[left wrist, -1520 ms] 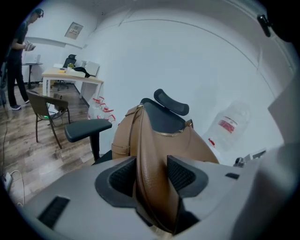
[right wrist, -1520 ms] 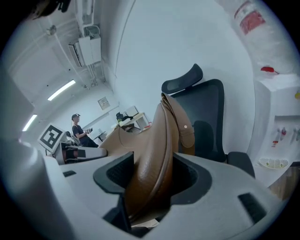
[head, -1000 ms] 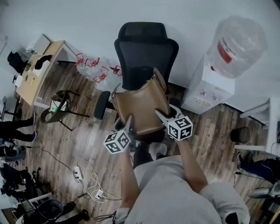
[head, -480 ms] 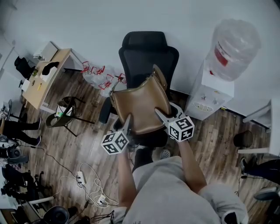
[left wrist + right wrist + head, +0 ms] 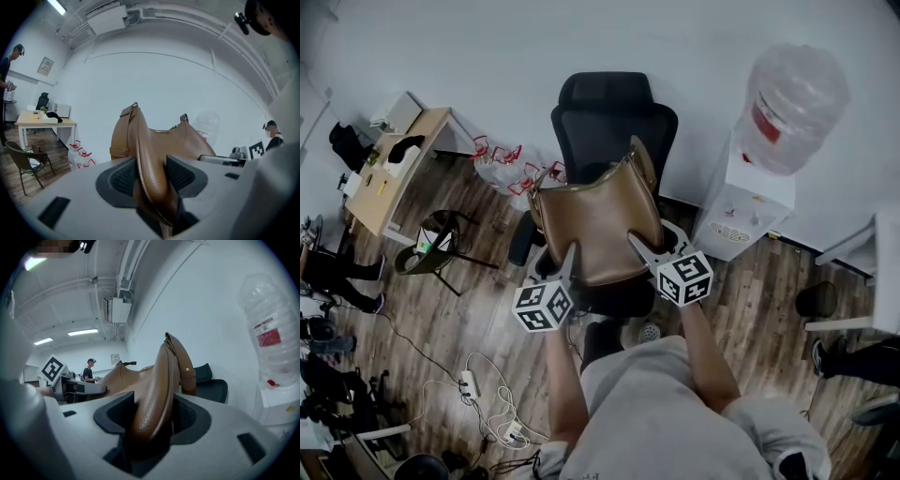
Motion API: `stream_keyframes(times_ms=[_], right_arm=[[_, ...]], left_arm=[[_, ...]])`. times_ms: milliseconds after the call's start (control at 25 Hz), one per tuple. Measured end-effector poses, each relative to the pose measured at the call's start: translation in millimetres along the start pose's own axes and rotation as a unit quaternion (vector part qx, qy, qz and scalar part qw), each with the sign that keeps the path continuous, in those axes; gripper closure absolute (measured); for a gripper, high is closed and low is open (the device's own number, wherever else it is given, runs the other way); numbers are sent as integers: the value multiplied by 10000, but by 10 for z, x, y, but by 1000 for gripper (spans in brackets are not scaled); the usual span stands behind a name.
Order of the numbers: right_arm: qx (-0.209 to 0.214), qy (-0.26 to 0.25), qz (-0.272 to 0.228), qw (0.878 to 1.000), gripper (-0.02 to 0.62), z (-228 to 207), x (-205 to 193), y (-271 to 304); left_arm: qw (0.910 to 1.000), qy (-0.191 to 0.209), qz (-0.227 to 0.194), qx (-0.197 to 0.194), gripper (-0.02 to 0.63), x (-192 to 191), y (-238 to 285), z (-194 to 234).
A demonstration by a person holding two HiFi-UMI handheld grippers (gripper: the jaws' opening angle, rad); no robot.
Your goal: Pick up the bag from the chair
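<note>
A tan leather bag (image 5: 598,220) with a shoulder strap hangs in the air above the seat of the black office chair (image 5: 612,117). My left gripper (image 5: 570,260) is shut on the bag's lower left edge, and its dark pads squeeze the leather of the bag (image 5: 149,161) in the left gripper view. My right gripper (image 5: 637,246) is shut on the lower right edge; the bag (image 5: 157,394) sits between its pads in the right gripper view, with the strap rising above.
A white water dispenser (image 5: 741,202) with a large bottle (image 5: 792,98) stands right of the chair. Red-capped bottles in a plastic bag (image 5: 502,164), a wicker chair (image 5: 431,239) and a wooden desk (image 5: 389,169) lie to the left. Cables and a power strip (image 5: 473,384) cross the wooden floor.
Both grippers, still shut on the bag, have lifted it a little higher and slightly left over the chair seat. The head view has shifted a little.
</note>
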State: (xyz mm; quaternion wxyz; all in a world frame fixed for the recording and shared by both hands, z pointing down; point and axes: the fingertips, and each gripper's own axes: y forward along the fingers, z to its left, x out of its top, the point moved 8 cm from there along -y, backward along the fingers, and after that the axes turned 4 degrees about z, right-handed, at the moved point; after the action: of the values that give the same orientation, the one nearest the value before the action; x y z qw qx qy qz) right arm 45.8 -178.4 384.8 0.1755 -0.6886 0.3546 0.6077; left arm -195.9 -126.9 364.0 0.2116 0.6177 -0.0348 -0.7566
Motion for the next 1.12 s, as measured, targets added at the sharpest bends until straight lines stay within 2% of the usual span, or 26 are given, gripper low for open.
stream_keyframes(times_ms=[240, 760, 1120], right_arm=[[19, -57, -19, 10000, 357, 24, 28, -39], [-32, -124, 112, 9999, 353, -27, -5, -105], [-34, -418, 210, 9989, 353, -31, 30, -58]], left_arm=[[9998, 179, -47, 29, 416, 23, -38, -40], [9998, 158, -69, 40, 416, -50, -15, -118], [9997, 181, -45, 135, 416, -45, 10, -117]])
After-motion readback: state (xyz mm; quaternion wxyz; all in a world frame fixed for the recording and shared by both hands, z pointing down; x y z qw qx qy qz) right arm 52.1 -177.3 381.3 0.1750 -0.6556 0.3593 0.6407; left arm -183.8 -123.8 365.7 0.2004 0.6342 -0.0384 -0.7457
